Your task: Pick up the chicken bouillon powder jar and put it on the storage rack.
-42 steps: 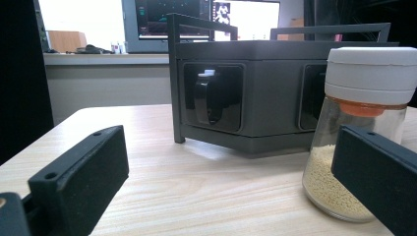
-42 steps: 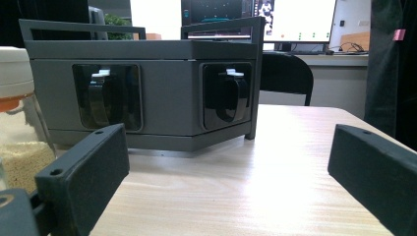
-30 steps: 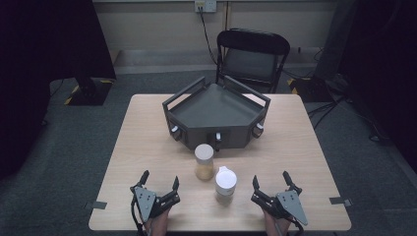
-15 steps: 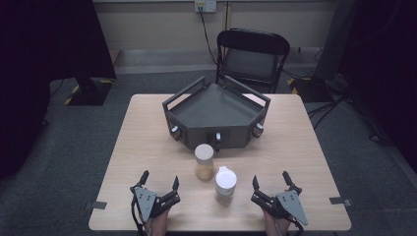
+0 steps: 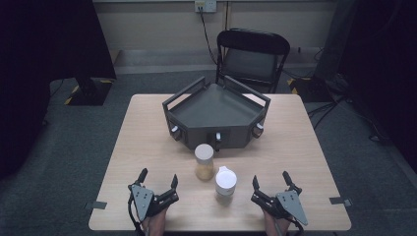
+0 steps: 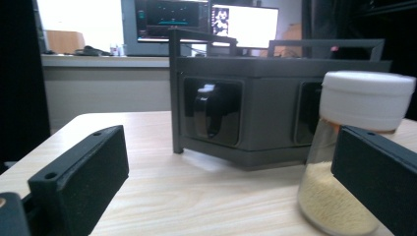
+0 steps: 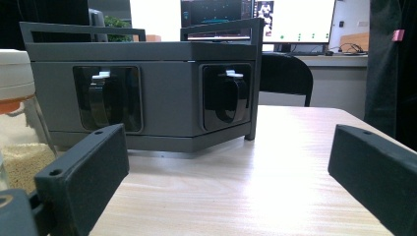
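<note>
Two jars stand upright on the light wooden table (image 5: pixel 147 128), near its front edge and just in front of a dark grey angular tray (image 5: pixel 216 110); the clear jar (image 5: pixel 204 161) has a white lid and holds pale yellowish grains filling its lower part. The second jar (image 5: pixel 225 182) stands just beside it, nearer the front and to the right, with a white lid bearing a small tab; both are closed, and the two stand close but apart.
</note>
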`<state>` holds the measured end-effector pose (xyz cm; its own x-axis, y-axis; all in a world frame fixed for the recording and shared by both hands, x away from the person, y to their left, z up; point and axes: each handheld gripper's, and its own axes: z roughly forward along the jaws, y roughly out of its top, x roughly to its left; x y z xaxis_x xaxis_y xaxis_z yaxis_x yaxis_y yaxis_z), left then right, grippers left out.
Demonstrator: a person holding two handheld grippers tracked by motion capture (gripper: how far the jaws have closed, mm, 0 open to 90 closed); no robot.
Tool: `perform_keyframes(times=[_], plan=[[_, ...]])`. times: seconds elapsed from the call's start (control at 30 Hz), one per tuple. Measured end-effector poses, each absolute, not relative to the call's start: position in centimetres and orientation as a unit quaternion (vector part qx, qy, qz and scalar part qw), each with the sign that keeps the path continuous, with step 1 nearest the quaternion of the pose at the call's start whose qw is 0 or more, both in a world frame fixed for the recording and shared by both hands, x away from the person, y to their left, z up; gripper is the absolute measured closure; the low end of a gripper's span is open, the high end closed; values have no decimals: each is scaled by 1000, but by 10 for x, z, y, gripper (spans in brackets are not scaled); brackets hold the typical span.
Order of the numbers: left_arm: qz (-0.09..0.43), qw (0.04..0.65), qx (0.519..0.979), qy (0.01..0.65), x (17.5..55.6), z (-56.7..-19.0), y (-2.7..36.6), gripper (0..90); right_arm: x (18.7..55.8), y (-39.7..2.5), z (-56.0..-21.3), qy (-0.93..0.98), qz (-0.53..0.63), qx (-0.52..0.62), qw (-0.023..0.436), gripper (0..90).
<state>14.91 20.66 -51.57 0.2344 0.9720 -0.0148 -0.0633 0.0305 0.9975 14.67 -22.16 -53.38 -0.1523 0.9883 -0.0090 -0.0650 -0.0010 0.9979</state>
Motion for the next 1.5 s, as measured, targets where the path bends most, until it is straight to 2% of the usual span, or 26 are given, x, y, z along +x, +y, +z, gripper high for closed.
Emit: perform_keyframes(times=[0.53,0.97,1.5], plan=[[411,610,560,381,157,-492,209,0,147,-222,-534,522,552,443,477,9],[408,613,575,356,166,-479,204,0,147,-222,-534,522,552,443,477,10],[376,631,593,331,191,-466,197,0,147,-221,-534,521,551,444,478,11]])
